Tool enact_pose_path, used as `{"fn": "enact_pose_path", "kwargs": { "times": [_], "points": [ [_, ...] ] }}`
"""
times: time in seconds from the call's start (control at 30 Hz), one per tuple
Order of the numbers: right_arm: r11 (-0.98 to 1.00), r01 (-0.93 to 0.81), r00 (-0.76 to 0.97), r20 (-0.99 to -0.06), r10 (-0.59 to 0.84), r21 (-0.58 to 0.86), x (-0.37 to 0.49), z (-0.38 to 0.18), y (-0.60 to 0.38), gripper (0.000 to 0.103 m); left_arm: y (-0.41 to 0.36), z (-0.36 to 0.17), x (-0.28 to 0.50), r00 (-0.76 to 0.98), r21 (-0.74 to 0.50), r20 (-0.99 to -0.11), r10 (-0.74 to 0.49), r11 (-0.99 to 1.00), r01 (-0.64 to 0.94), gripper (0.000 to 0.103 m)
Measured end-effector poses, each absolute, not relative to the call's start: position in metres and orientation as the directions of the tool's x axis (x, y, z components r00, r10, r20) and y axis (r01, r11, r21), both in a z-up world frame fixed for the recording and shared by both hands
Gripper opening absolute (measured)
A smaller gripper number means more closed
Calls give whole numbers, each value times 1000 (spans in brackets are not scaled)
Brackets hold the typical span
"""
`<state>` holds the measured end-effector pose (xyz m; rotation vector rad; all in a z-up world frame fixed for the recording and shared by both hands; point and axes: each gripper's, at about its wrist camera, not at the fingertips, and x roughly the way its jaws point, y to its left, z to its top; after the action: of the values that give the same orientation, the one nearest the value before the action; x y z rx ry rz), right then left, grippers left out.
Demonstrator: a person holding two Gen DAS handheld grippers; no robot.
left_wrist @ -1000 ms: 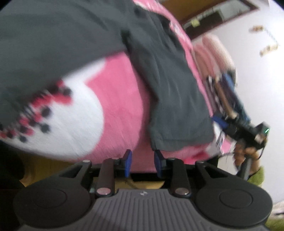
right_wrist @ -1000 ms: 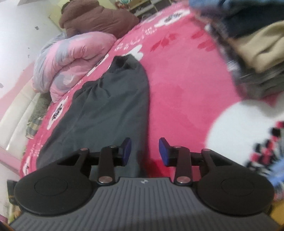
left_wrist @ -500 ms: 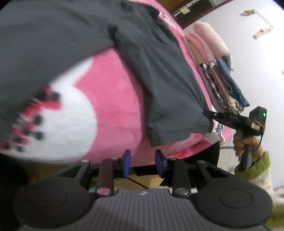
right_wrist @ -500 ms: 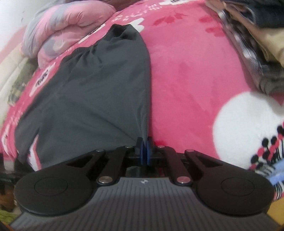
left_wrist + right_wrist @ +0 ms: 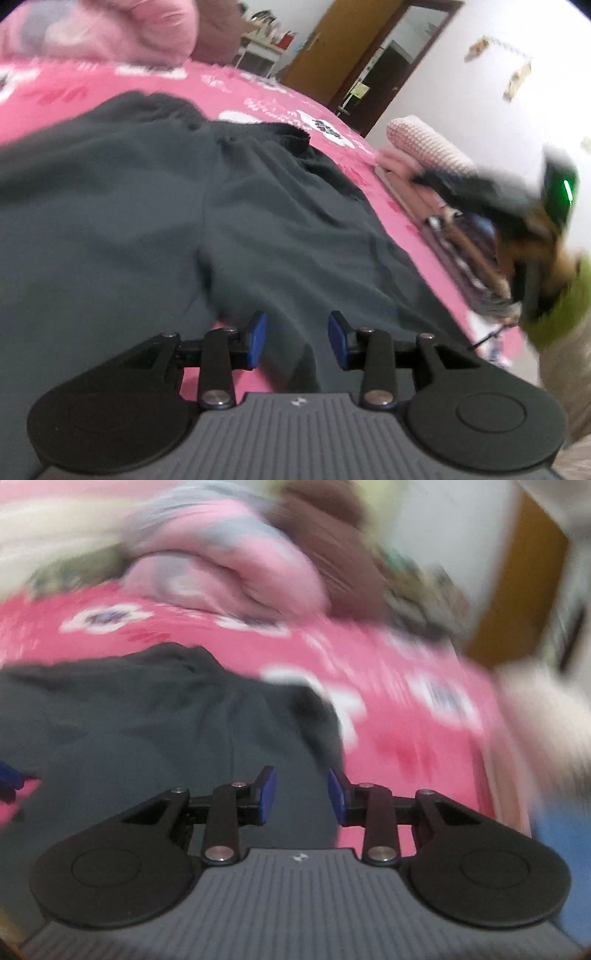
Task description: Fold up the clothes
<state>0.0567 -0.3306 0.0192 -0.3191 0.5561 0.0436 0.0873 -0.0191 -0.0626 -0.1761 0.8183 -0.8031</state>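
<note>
A dark grey garment [image 5: 147, 221] lies spread flat on the pink flowered blanket [image 5: 258, 99]. My left gripper [image 5: 297, 339] hovers over its near hem. Its jaws are opening, and the cloth lies under the gap without being pinched. The right wrist view is blurred. It shows the garment [image 5: 129, 720] at left and centre, its right edge running under my right gripper [image 5: 303, 797]. That gripper's jaws are opening too, and its blue pads press on nothing. In the left wrist view the right gripper [image 5: 428, 180] is a dark blur at the right, held by a hand in a green sleeve [image 5: 554, 314].
A stack of folded clothes [image 5: 424, 144] sits at the blanket's right side. A rolled pink and grey quilt [image 5: 221, 576] and a brown bundle [image 5: 325, 528] lie at the far end of the bed. Beyond them stands a wooden door [image 5: 332, 55].
My right gripper was shut on the garment's edge half a second ago and has since let go and opened. Both grippers have rolled and lifted. The left one now sits over the garment's hem.
</note>
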Motion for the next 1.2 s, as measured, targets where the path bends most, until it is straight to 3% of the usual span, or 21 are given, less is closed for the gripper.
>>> {"fn": "enact_pose_path", "kwargs": {
  "times": [0.13,0.3,0.53,0.73,0.9,1.03,1.1,1.13,1.17,1.2],
  "points": [
    [813,-289,865,-501,-5,-506,148,-1,-297,28,-45,-72,100,440,-388,-585,-681,712,585,37],
    [699,-432,808,-588,20,-570,247,-38,-287,28,-49,-83,101,446,-394,-558,-700,696,600,37],
    [689,-515,709,-705,7,-510,311,-54,-298,26,-45,-94,100,452,-403,-501,-738,661,633,41],
    [709,-576,610,-791,40,-408,327,-63,-303,29,-43,-98,96,460,-401,-454,-763,636,659,51],
    [690,-615,570,-820,54,-382,344,-59,-304,40,-40,-103,89,475,-380,-415,-776,623,684,56],
    [706,-646,494,-864,96,-291,358,-60,-314,40,-36,-105,92,475,-408,-400,-784,616,674,56],
    [724,-636,482,-870,104,-266,359,-61,-317,38,-35,-104,93,475,-418,-397,-785,615,668,55],
    [737,-627,480,-871,108,-254,359,-61,-317,27,-35,-103,93,478,-418,-397,-783,619,665,55],
    [749,-617,477,-872,112,-242,359,-61,-318,9,-35,-102,92,482,-416,-398,-780,622,663,55],
    [748,-608,500,-860,102,-265,355,-59,-316,1,-35,-101,92,487,-413,-399,-777,627,661,55]
  ]
}}
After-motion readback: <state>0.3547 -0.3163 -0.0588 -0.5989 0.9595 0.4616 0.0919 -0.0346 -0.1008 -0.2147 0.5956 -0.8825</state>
